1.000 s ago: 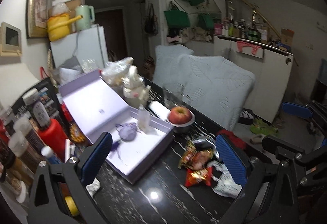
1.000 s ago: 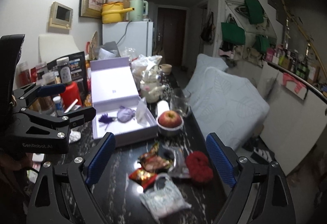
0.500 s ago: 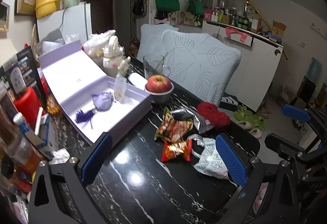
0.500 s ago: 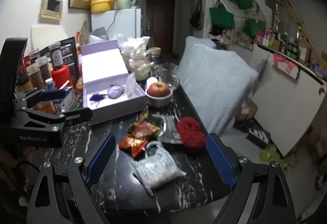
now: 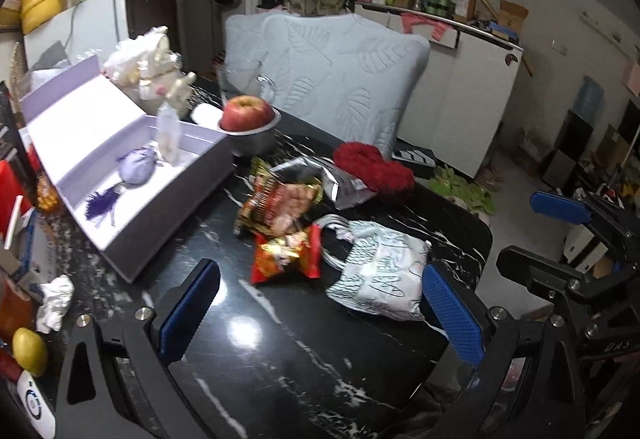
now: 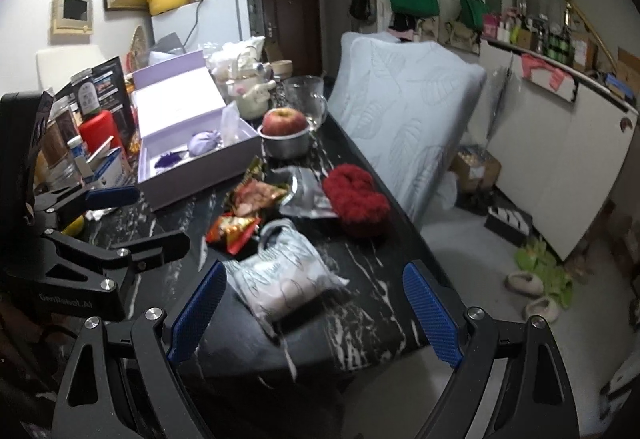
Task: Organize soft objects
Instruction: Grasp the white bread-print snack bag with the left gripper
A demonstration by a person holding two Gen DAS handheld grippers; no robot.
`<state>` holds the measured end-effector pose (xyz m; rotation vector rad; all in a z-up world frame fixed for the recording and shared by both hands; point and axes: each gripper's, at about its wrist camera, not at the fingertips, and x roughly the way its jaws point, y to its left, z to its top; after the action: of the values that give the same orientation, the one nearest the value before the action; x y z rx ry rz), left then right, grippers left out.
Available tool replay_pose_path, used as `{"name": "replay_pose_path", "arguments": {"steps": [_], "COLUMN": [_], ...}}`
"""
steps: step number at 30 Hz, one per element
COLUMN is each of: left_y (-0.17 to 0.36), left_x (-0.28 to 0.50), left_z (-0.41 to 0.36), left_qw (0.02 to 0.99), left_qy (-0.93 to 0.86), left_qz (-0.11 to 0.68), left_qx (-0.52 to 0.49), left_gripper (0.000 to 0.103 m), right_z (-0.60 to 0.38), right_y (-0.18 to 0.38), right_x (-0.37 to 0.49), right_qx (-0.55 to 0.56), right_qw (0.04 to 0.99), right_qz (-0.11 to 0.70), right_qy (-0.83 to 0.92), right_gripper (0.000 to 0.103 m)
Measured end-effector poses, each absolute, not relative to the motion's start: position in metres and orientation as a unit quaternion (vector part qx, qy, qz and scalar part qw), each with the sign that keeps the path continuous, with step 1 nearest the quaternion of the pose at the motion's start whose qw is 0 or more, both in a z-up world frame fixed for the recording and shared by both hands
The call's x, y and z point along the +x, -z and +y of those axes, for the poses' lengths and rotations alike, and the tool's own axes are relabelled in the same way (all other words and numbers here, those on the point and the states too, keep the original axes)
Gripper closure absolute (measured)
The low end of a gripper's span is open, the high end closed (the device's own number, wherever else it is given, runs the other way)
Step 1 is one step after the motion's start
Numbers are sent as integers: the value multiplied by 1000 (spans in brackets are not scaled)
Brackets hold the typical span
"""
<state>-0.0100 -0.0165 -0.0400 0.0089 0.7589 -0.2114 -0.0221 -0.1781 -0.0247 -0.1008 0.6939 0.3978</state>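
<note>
pouch (image 5: pixel 138 167) in box (image 5: pixel 176 195), snack packets (image 5: pixel 280 199) right (pillow (image 5: pixel 340 79) behind table (image 5: pixel 280 339))

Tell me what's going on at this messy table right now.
A person holds a pair of tongs in each hand over a black table, sorting soft things. Both the left tongs and the right tongs are open and empty, hovering above a white drawstring pouch. Beside it lie snack packets and a fluffy red heart. A small purple pouch sits in the open lilac box. Nothing is gripped.
</note>
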Motion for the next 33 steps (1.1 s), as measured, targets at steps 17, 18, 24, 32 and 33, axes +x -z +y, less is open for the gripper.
{"name": "replay_pose_path", "arguments": {"steps": [17,18,24,32,33], "left_y": [99,104,120,117,116], "left_x": [39,44,57,43,39], "left_z": [-67,-68,-76,-79,-76], "left_qw": [887,881,865,870,869], "left_qy": [144,147,157,170,173], "left_qz": [438,450,475,461,462], "left_qx": [29,25,28,40,35], "left_gripper": [0,0,0,30,31], "right_z": [-229,-231,-247,-244,-242], "right_y": [69,71,82,85,85], "right_x": [7,8,17,17,18], "right_qx": [-25,-22,-2,-7,-8], "right_qw": [904,904,899,898,898], "right_qz": [383,386,403,404,405], "right_qy": [-186,-185,-172,-172,-174], "right_gripper": [12,12,12,12,12]}}
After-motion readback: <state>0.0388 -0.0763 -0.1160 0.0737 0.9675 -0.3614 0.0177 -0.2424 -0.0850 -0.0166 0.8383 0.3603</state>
